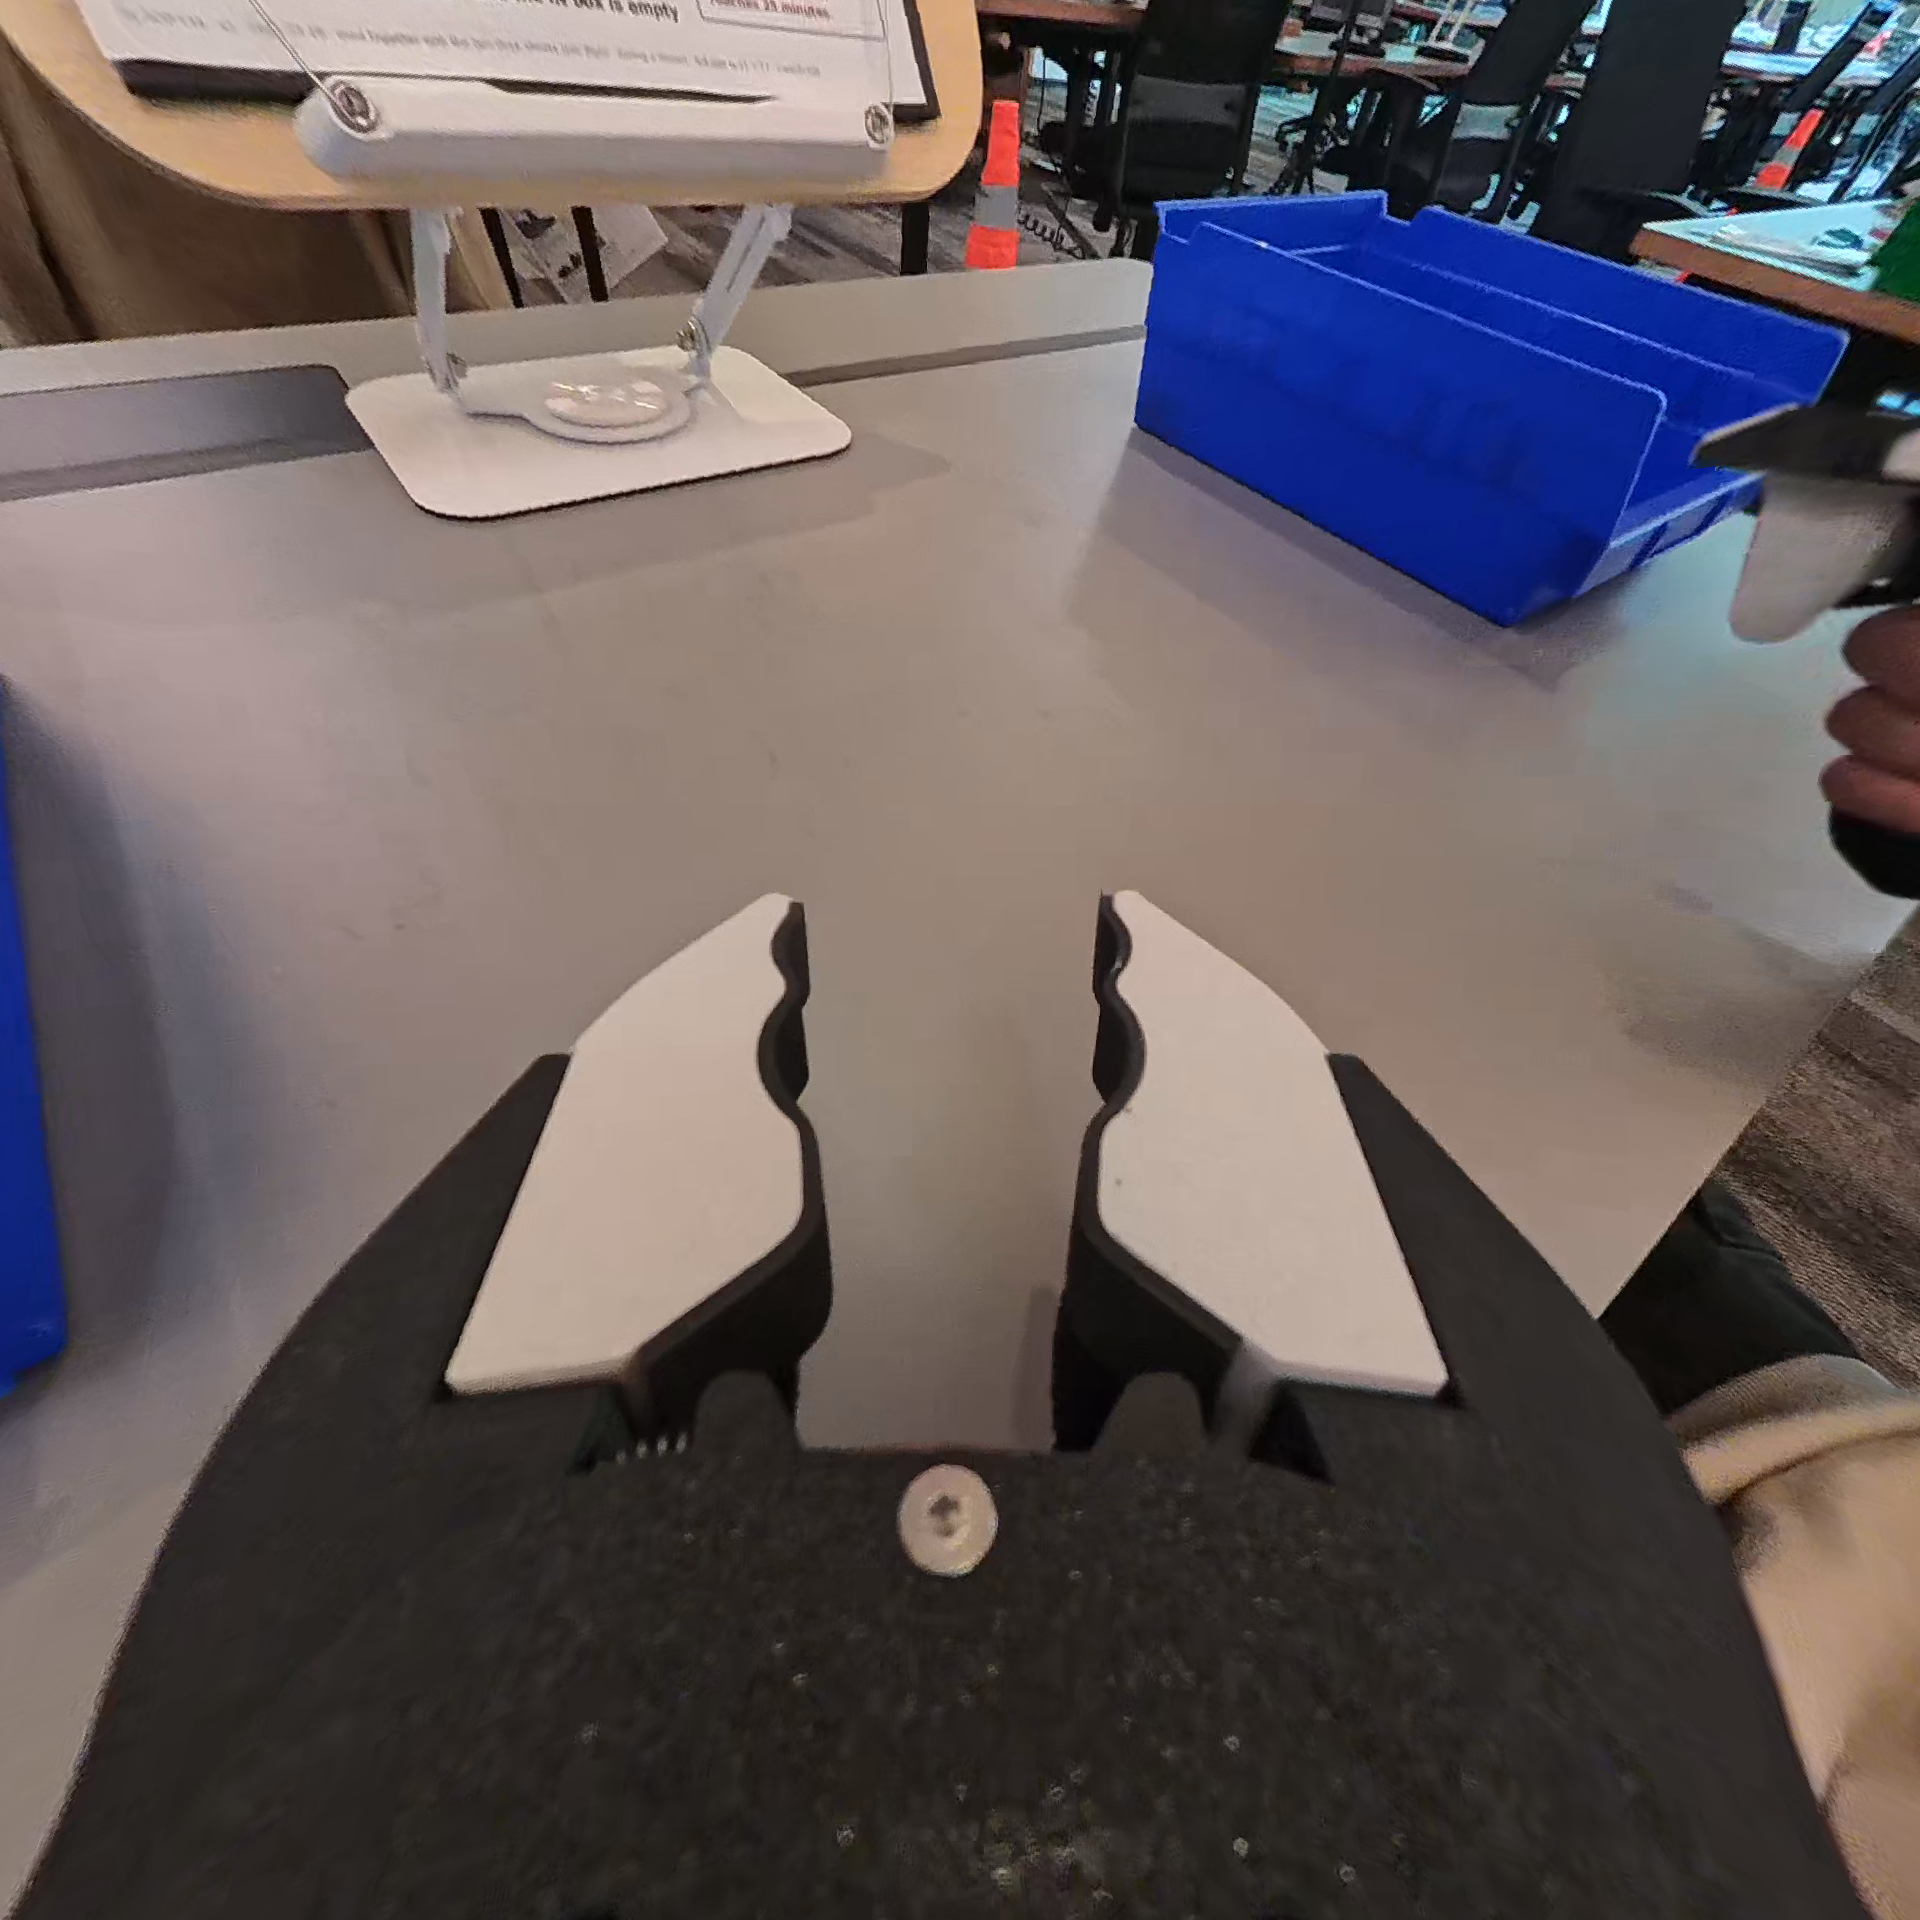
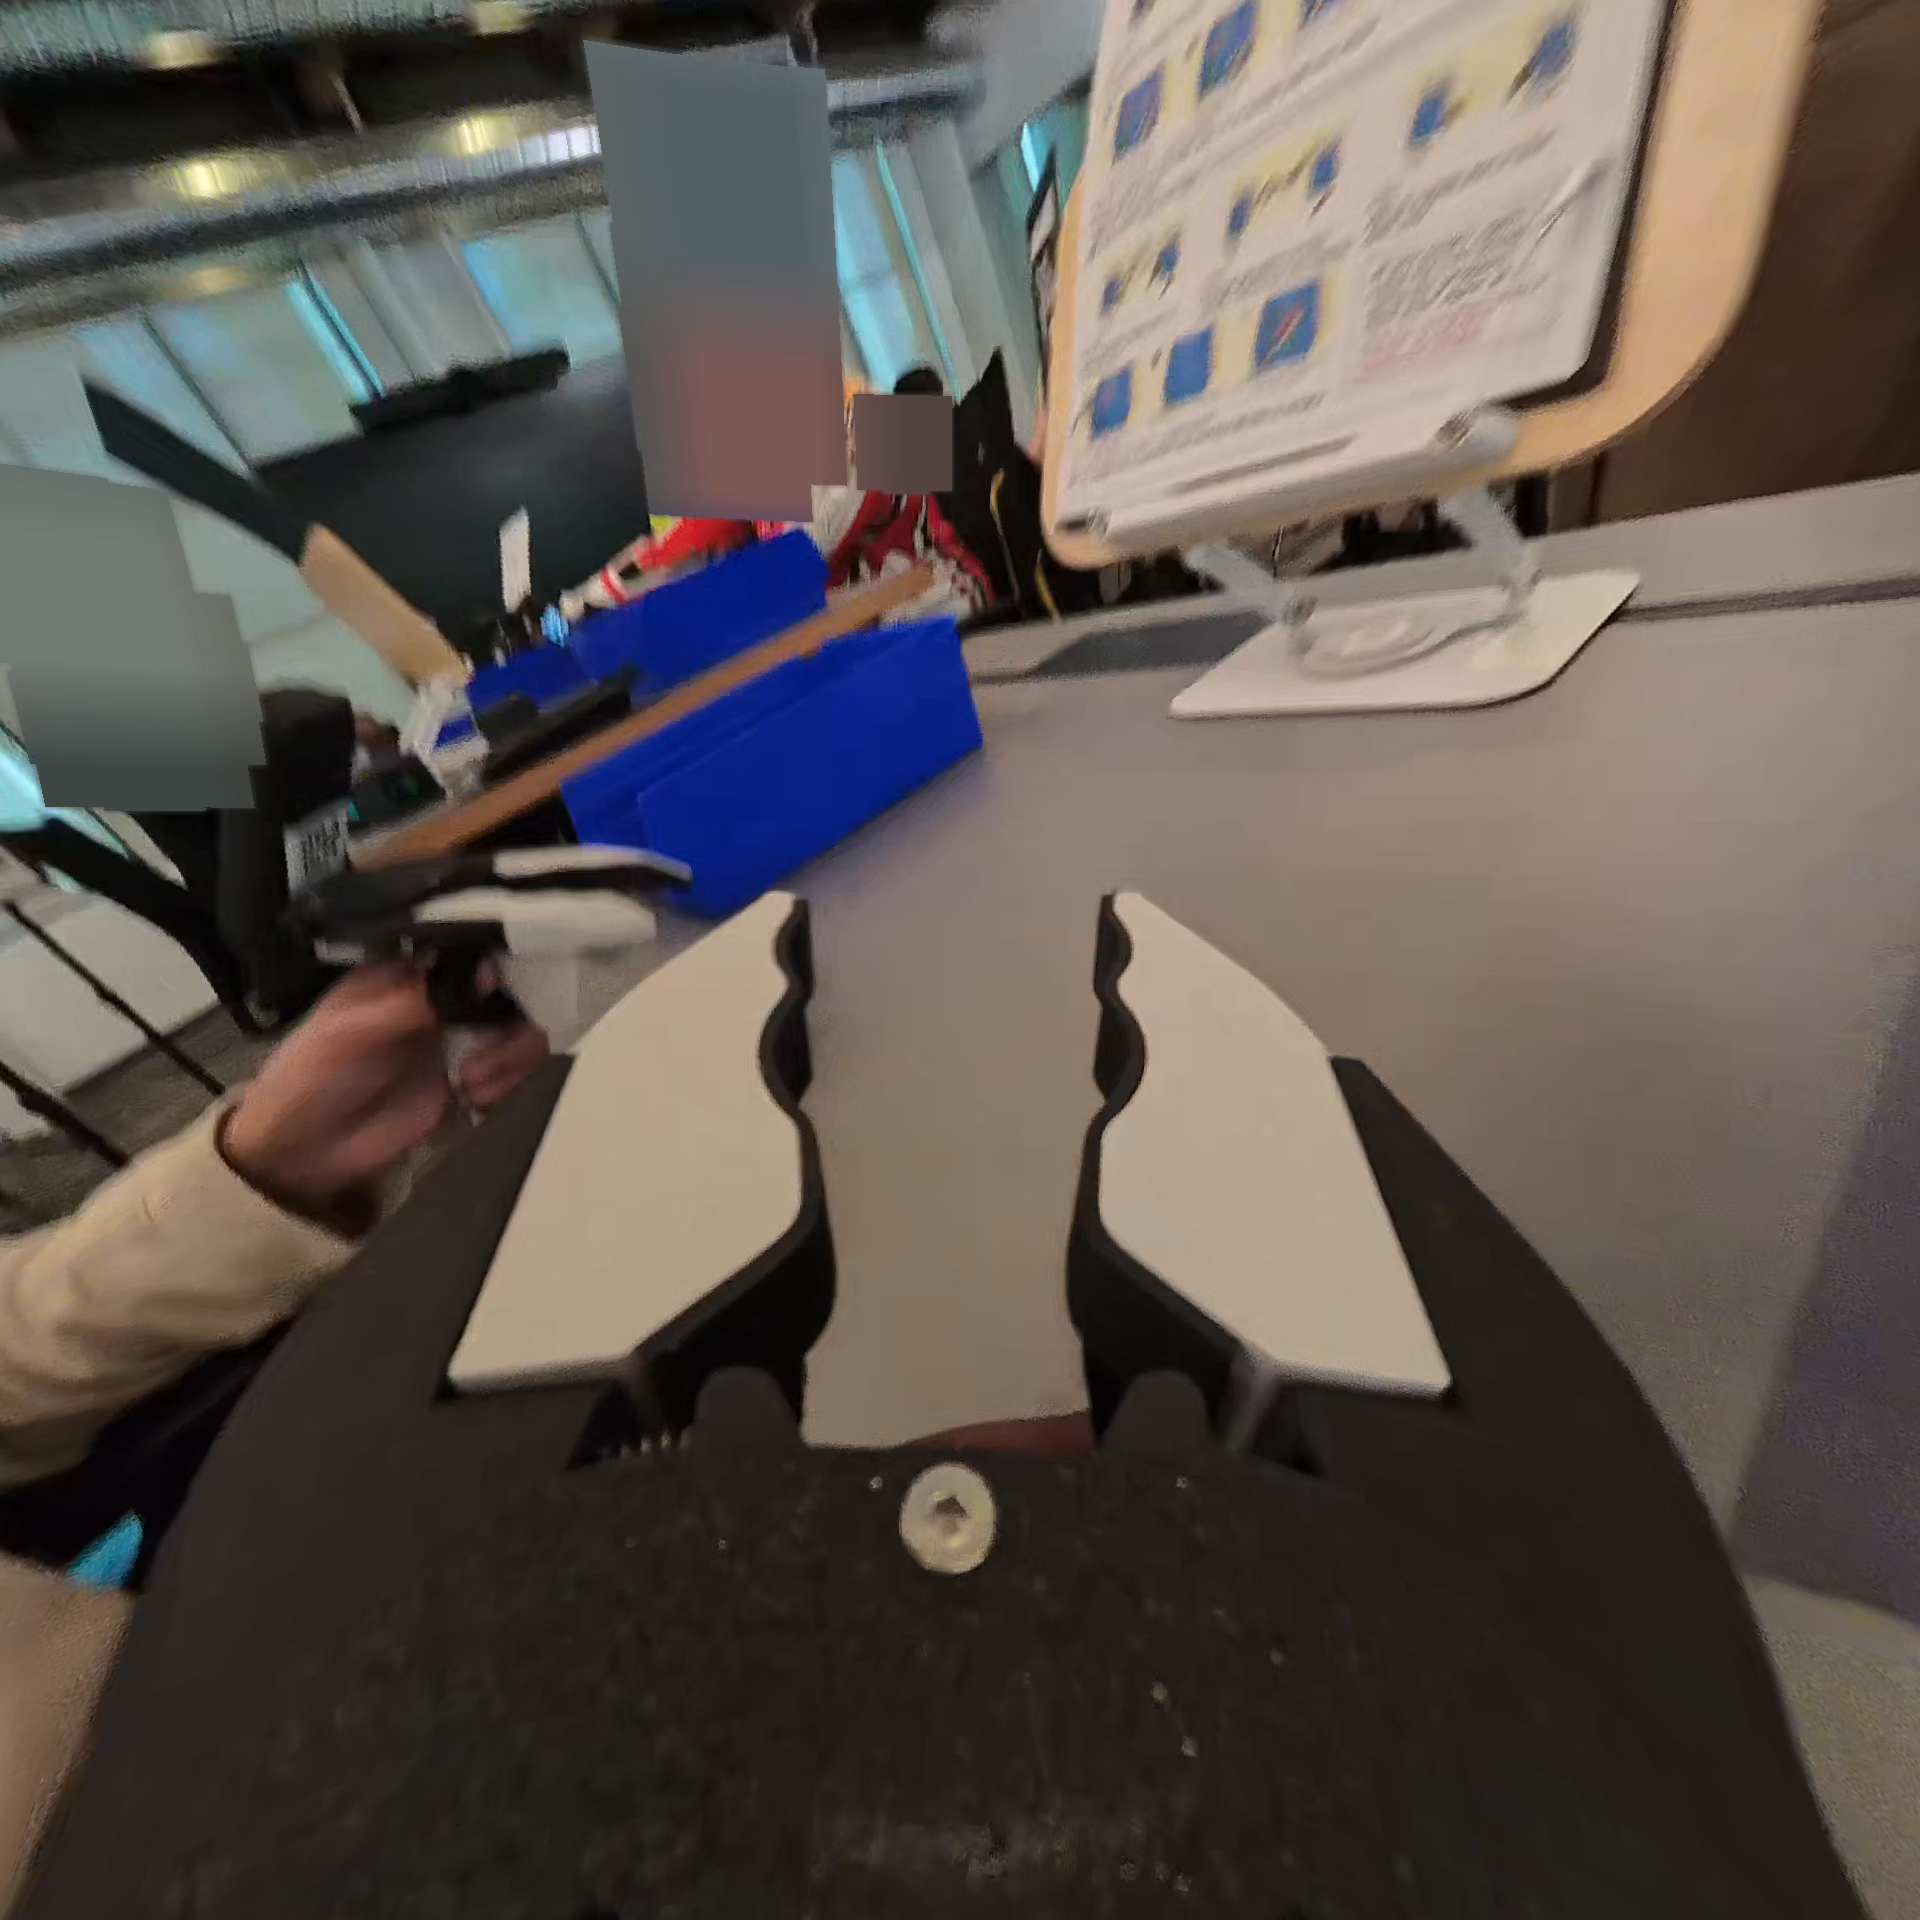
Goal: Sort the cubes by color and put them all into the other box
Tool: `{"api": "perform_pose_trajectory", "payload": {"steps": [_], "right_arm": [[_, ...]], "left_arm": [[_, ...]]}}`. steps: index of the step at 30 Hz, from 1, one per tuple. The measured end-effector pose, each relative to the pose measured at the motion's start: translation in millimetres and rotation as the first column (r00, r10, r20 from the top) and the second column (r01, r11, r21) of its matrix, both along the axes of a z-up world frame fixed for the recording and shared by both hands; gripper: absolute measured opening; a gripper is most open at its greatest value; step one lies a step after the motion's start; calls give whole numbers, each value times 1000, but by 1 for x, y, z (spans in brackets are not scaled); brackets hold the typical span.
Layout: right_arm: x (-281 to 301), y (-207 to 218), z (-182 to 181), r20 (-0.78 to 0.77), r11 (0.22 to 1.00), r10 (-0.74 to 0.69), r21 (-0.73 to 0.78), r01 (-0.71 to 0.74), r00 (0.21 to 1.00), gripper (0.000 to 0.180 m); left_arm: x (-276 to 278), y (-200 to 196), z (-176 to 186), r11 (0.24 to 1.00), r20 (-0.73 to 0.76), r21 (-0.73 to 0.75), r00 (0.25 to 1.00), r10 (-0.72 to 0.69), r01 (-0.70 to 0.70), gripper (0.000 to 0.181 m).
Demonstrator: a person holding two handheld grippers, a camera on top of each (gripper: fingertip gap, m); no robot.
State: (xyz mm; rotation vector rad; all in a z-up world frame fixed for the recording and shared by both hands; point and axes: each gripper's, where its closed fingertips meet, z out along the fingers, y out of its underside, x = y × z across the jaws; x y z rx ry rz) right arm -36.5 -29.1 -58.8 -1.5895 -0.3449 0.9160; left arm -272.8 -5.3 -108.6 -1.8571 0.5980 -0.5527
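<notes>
Cubes cannot be seen in either view. One blue box is set near the far right corner of the grey surface, its long axis angled toward the far edge; another blue box is seen at the left edge. Both left gripper and right gripper are held with jaws spread, empty.

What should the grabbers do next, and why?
Probably bring the left gripper toward the blue box on its side and look in for a cube. Both it and the right gripper are open and empty over the bare grey table, and no cube shows in either view, so nothing can be sorted yet.
</notes>
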Motion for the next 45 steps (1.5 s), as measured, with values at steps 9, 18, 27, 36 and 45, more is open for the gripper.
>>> {"api": "perform_pose_trajectory", "payload": {"steps": [9, 18, 27, 36, 45], "right_arm": [[-39, -20, -46, 336, 1000, -11, 8, 8, 942, 45], [-42, -20, -52, 298, 997, 57, -64, -40, 953, 43], [-54, -23, -50, 336, 995, 100, -47, -90, 936, 41], [-44, -23, -47, 355, 997, 72, -30, -66, 932, 38], [-43, -24, -48, 346, 997, 79, -43, -69, 935, 35]], "left_arm": [[1, -9, -10, 1000, -44, -6, 999, -20, 20, 53], [-62, -17, 51, 998, -120, -57, 992, -38, 31, 49], [-190, 117, 0, 878, -572, -442, 812, -118, -183, 48], [-217, 158, -77, 739, -622, -610, 750, -223, -286, 44], [-209, 149, -25, 886, -507, -442, 854, -121, -137, 22]]}}
